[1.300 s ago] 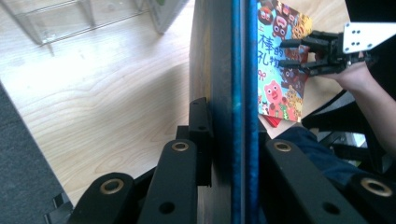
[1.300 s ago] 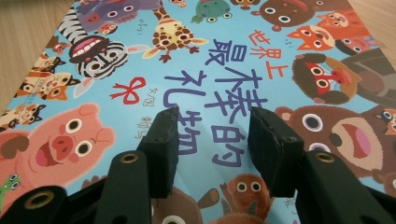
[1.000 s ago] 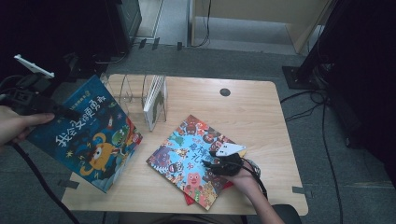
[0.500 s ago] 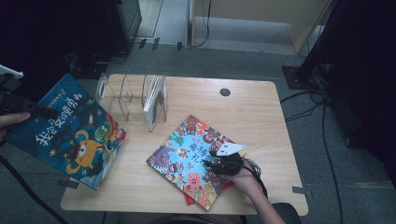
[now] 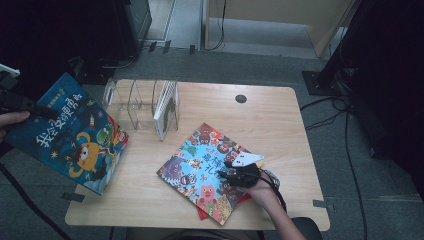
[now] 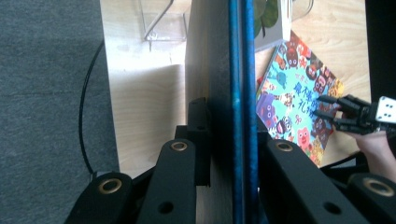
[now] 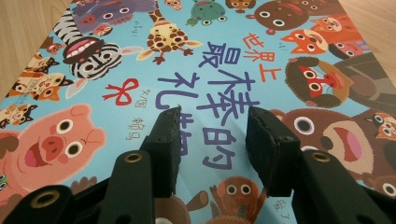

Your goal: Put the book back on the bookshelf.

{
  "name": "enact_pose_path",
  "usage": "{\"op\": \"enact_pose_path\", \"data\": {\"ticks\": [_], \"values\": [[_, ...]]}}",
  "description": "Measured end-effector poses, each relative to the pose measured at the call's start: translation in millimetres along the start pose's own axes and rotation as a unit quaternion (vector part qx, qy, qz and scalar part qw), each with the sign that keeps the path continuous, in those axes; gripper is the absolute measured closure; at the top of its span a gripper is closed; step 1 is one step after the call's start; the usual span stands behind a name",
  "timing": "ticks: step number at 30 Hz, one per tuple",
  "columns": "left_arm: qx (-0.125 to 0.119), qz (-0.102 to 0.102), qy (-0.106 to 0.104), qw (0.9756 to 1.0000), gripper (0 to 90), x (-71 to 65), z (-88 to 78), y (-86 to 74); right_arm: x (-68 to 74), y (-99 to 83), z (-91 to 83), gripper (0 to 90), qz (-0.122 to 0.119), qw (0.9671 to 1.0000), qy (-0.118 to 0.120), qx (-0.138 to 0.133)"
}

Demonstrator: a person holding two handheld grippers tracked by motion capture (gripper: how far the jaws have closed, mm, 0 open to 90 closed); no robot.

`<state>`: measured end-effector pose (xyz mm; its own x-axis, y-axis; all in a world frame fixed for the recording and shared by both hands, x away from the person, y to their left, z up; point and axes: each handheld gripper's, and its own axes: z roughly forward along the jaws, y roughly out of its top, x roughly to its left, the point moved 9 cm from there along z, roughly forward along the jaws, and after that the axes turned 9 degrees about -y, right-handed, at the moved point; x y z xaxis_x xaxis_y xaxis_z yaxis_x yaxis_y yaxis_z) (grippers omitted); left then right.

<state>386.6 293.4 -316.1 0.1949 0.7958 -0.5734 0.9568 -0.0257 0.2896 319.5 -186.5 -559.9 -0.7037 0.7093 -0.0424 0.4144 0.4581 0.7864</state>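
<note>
A dark blue picture book (image 5: pixel 70 135) with an orange monster on its cover hangs past the table's left edge, and my left gripper (image 5: pixel 37 110) is shut on its upper left part. In the left gripper view the book's edge (image 6: pixel 243 70) runs straight up between the pads of this gripper (image 6: pixel 231 126). A colourful animal book (image 5: pixel 200 167) lies flat at the table's front right. My right gripper (image 5: pixel 225 176) rests over its right part; the jaws have just been closing. They stand apart above the cover (image 7: pixel 187 46) with nothing between the fingertips of the gripper (image 7: pixel 212 126).
A clear acrylic book rack (image 5: pixel 132 102) stands at the table's back left with one book (image 5: pixel 167 107) upright in its right slot. A red book (image 5: pixel 201 215) peeks out under the animal book. A round cable hole (image 5: pixel 241 98) marks the wooden table (image 5: pixel 270 125).
My left gripper has carried the blue book to the left, away from the rack and further past the table edge. The right hand has stayed on the animal book.
</note>
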Motion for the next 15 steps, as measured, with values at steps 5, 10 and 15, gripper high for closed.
{"op": "enact_pose_path", "data": {"ticks": [5,10,15], "values": [[-0.003,-0.002,0.003,1.0,80.2,-2.6,5.4,12.1,-0.6,0.3,0.5,56.1,0.001,1.0,0.0,-0.002],[-0.001,-0.01,0.008,0.9999,81.1,-2.7,11.8,23.2,-0.6,0.7,0.9,56.1,0.003,1.0,0.0,-0.003],[-0.012,-0.013,0.016,0.9997,80.9,-4.3,11.3,34.3,-0.7,0.7,0.9,56.2,0.002,1.0,0.001,-0.003]]}}
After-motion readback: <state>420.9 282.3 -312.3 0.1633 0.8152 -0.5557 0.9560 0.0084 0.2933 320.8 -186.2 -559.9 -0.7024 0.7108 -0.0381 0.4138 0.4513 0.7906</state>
